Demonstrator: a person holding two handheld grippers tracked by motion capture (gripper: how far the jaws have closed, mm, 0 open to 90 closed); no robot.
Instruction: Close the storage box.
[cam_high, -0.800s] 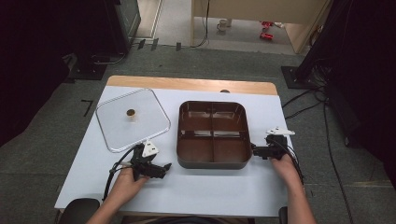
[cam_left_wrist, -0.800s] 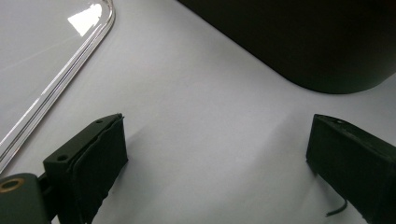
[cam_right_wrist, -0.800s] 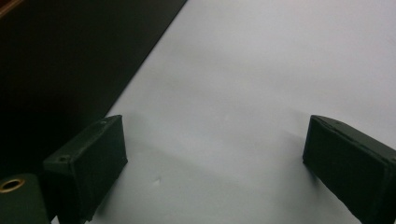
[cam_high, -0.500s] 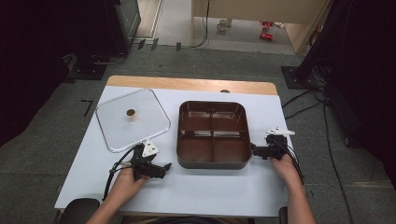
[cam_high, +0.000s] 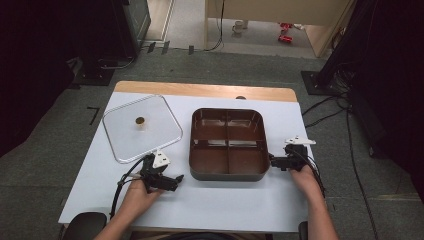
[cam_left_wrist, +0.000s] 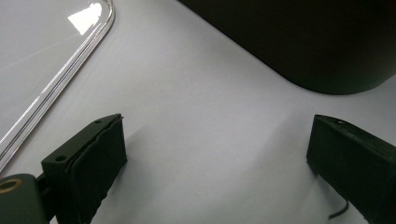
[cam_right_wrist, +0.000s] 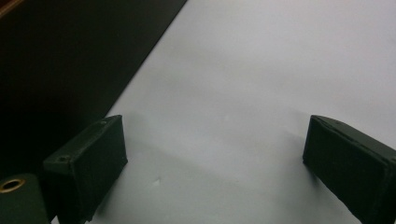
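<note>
Jaws of both grippers stand wide apart with nothing between them.

High view: left gripper (cam_high: 172, 178) rests on the white bench (cam_high: 225, 200), its jaws pointing toward the near left corner of the brown tray (cam_high: 228, 145), close but not touching. Right gripper (cam_high: 272, 161) sits just beside the tray's near right edge; contact cannot be told from here. The tray has four compartments, all bare as far as can be seen. The clear lid (cam_high: 142, 127), with a small brown knob (cam_high: 140, 120) at its centre, lies flat beyond and to the outer side of the left jaws, its near corner close to that gripper, apart from the tray. Judgement: the work looks like handling tray and lid; the lid is off, the tray not gripped, so everything is still to do.

Left gripper view: tray's dark rounded corner (cam_left_wrist: 327, 51) lies ahead of the farther jaw, bare bench between. The lid's rim (cam_left_wrist: 60, 79) runs ahead of the other jaw, just beyond its tip.

Right gripper view: tray's dark wall (cam_right_wrist: 70, 60) runs alongside one jaw, near it but outside the gap; bare bench ahead.

Obstructions: none between jaws and tray. Cables trail from each gripper toward the person. Dark stands and floor cables lie beyond the bench, well apart.
</note>
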